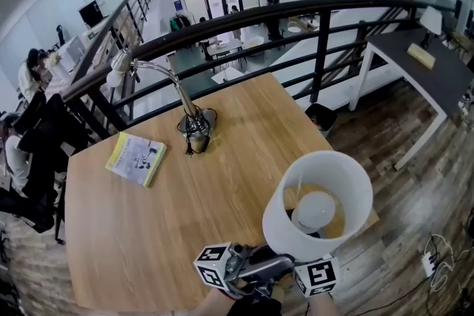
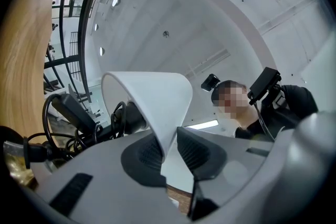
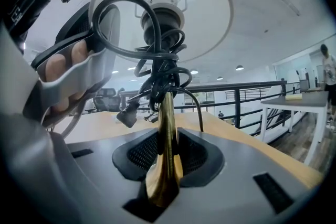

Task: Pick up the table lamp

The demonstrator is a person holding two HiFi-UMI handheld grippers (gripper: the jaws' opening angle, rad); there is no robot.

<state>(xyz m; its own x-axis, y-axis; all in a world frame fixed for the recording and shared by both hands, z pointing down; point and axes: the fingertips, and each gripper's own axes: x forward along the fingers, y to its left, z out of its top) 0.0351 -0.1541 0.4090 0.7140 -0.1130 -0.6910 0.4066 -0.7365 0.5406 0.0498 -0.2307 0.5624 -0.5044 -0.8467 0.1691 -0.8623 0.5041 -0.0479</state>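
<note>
The table lamp has a white drum shade [image 1: 318, 203], a brass stem [image 3: 167, 128] and a black cord [image 3: 157, 65] coiled round the socket. It hangs in the air over the wooden table's [image 1: 185, 218] front right corner. My left gripper [image 2: 169, 152] is shut on the shade's rim [image 2: 152, 97], one pad inside and one outside. My right gripper [image 3: 167, 152] is shut on the brass stem, which stands upright between the ribbed pads. In the head view both grippers [image 1: 270, 263] [image 1: 315, 274] sit just under the shade; their tips are hidden by it.
A chrome gooseneck desk lamp [image 1: 194, 122] stands at the table's far middle. A yellow booklet [image 1: 137, 158] lies to its left. A black railing [image 1: 318, 33] runs behind the table. A dark-topped desk [image 1: 437, 70] stands at the right.
</note>
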